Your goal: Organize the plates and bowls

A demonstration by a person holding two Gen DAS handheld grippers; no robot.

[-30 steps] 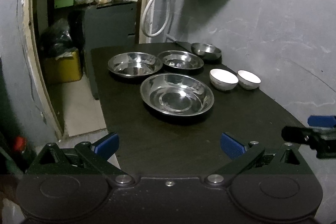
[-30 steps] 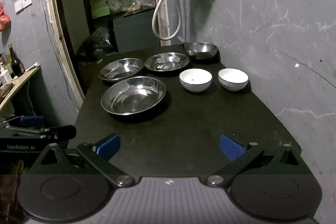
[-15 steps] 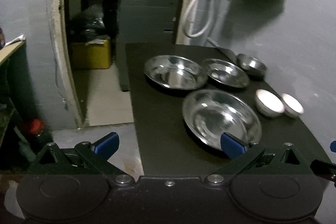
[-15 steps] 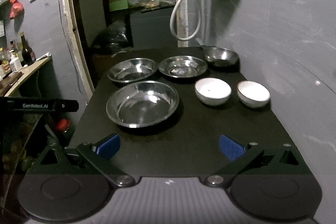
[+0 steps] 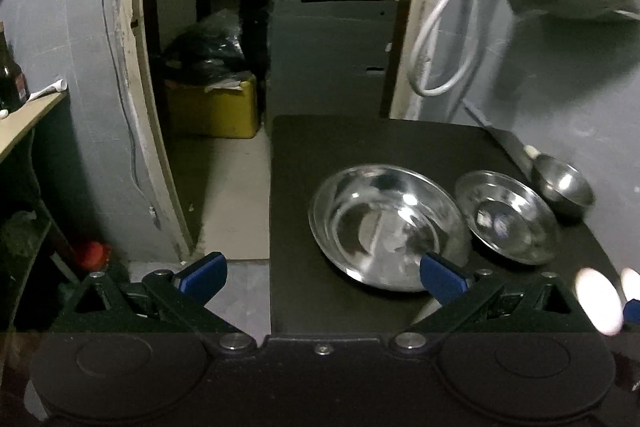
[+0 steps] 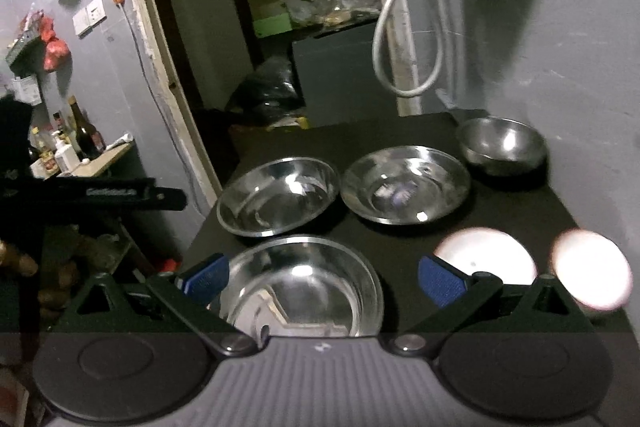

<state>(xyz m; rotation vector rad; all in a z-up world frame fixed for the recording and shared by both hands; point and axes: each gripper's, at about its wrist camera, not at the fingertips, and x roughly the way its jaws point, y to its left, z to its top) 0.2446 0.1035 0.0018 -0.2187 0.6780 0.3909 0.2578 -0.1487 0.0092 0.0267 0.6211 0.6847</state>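
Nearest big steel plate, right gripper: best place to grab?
Likely the near rim of the big steel plate, from the front with the right gripper, one finger over the lip, one under. It is wide, shallow and flat on the table; only the thin flared rim fits.

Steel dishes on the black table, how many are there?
4. Nearest steel dish sits between the right claw's fingers; a second behind it; a third to that one's right; a small deep bowl by the wall. Nothing appears hidden.
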